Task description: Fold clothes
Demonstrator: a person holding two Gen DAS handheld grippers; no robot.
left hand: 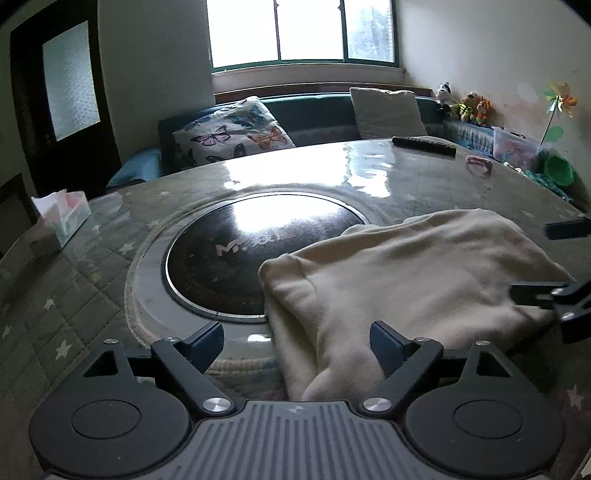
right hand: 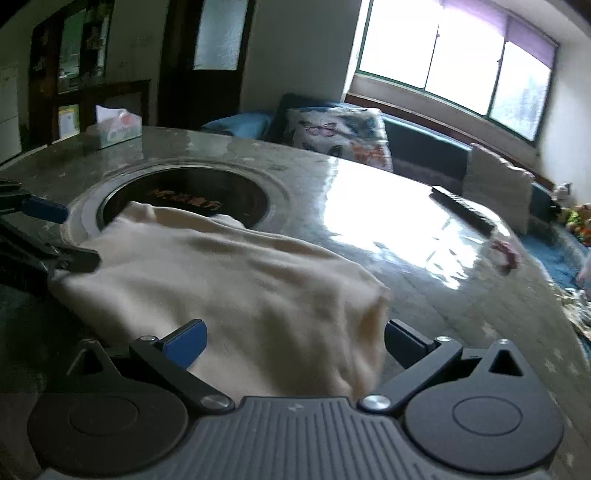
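I see the cream cloth (left hand: 406, 280) lying in a soft bundle on the round table (left hand: 110, 258), partly over the dark middle plate (left hand: 229, 254). My left gripper (left hand: 297, 341) and right gripper (right hand: 295, 341) are both spread wide around its near edge, pinching nothing. I think it is folded over some, but still lumpy, so more folds are left.

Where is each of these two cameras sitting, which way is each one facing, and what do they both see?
Left wrist: rides the left gripper, looks across the table toward the window; own open fingers show, the right gripper's at far right.
Right wrist: rides the right gripper, looks left-forward toward the cabinets; own open fingers show, the left gripper's at far left.
Shared: cream garment, black round inset, tissue box, butterfly pillow.
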